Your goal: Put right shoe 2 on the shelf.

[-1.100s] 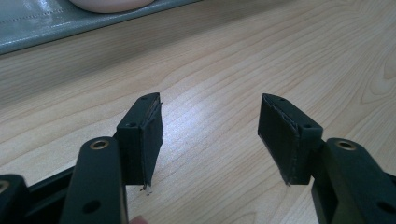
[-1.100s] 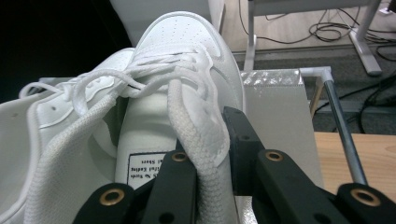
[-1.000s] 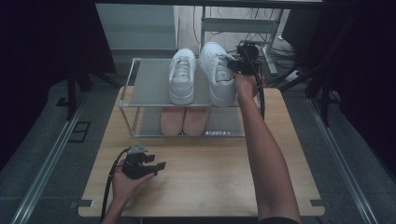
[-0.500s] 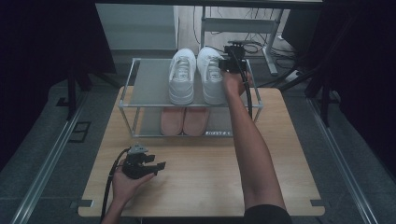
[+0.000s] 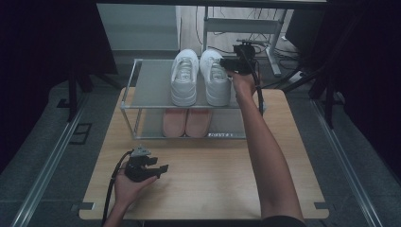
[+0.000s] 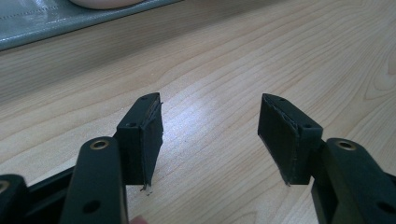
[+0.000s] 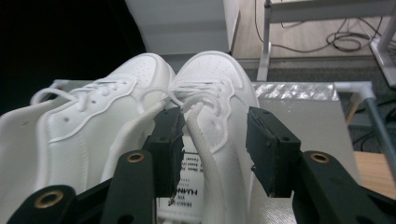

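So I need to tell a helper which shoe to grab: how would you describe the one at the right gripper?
On the rack's top shelf stand two white sneakers. It is the right white sneaker, whose collar sits between the open right gripper.

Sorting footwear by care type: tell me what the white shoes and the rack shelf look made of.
White shoes: smooth, matte leather or synthetic, judging by perforated toes and stitched panels; woven laces. Rack shelf: grey sheet, possibly fabric or plastic, with a crinkled sheen, on pale metal-looking tubes.
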